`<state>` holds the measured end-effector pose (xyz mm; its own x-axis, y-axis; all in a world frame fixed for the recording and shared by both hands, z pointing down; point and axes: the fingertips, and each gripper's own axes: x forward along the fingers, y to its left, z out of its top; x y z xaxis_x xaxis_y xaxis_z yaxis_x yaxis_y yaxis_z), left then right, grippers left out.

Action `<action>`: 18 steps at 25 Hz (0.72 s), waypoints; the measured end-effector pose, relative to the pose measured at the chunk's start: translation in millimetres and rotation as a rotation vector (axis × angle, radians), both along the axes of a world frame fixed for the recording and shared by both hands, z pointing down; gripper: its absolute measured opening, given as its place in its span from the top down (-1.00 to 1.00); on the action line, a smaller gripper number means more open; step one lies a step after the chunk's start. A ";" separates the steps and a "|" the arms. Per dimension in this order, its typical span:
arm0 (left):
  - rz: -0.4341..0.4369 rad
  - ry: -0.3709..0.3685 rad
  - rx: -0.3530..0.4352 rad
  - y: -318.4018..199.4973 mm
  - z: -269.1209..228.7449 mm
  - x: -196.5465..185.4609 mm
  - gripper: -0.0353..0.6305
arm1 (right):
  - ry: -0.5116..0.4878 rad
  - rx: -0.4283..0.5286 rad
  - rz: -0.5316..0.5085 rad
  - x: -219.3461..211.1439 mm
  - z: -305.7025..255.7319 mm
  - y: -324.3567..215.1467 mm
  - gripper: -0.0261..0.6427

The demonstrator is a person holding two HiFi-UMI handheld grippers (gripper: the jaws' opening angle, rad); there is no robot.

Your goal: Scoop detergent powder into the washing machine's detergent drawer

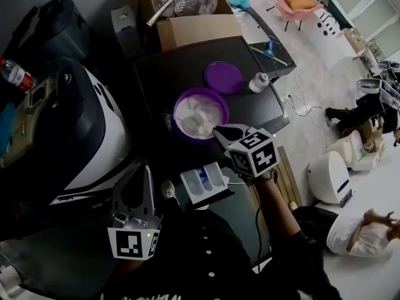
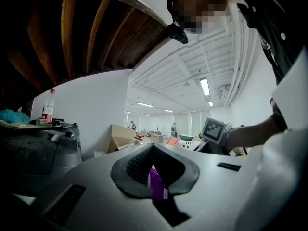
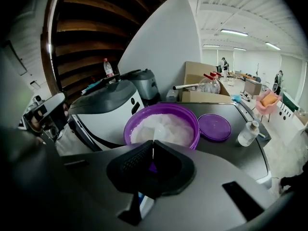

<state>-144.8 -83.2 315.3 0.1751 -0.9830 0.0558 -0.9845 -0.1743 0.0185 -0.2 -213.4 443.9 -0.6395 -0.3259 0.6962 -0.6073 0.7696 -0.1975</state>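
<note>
**Scoop at the bowl, drawer unfilled**

The left gripper hangs empty with its jaws together. The detergent drawer is pulled out, with no powder visible in it. The right gripper is pinched on a thin scoop at the powder bowl. The transfer looks undone.

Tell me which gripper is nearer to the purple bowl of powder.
Right. The right gripper sits at the near rim of the purple bowl, aimed at its powder. The left gripper is farther off, beside the washing machine, clear of the bowl.
</note>
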 end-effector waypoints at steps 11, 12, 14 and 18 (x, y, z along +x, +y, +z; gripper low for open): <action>0.002 -0.011 0.018 1.2 -6.6 3.7 0.85 | -0.005 0.047 -0.021 3.1 -6.9 7.8 0.44; 0.006 -0.010 0.020 0.9 -7.5 5.2 0.85 | -0.006 0.061 -0.012 4.7 -8.1 7.1 0.45; 0.011 -0.015 0.032 0.7 -10.9 7.4 0.85 | -0.029 0.094 0.009 7.4 -15.3 6.0 0.47; 0.017 -0.023 0.052 0.0 -18.7 10.2 0.85 | -0.143 0.212 0.083 23.3 -53.8 11.2 0.77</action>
